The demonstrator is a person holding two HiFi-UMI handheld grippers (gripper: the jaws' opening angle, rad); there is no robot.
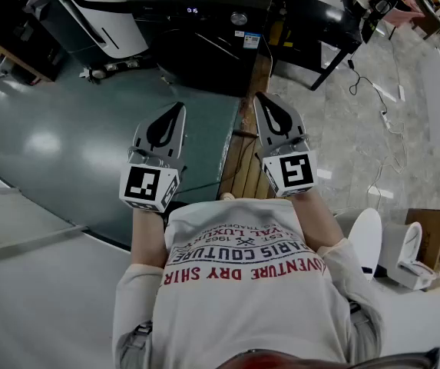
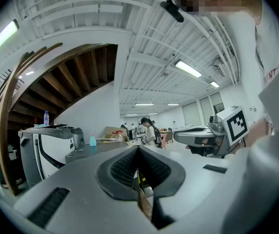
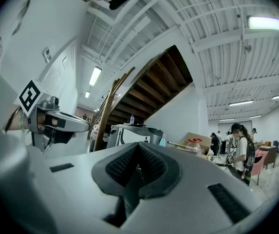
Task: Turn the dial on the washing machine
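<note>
Pointing left gripper (image 1: 176, 112): jaws together, nothing held, aimed level toward the machine.
dial (image 1: 239, 18): on the washing machine (image 1: 204, 52) front panel, ahead of both tools, well apart.
right gripper (image 1: 261, 100): jaws together, empty; likely the nearer tool.

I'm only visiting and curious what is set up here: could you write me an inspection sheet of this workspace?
Surface: glossy grey-green floor, wooden strip beside it.
Job's things: black front-loading washing machine ahead; its round silver dial untouched.
Clutter: brown cardboard box at right.
Grippers: left hand-held gripper and right hand-held gripper both shut, empty, level, short of the machine.
Cables: black cable trailing across pale floor tiles.
Surroundings: dark wooden staircase underside; people at far tables.
</note>
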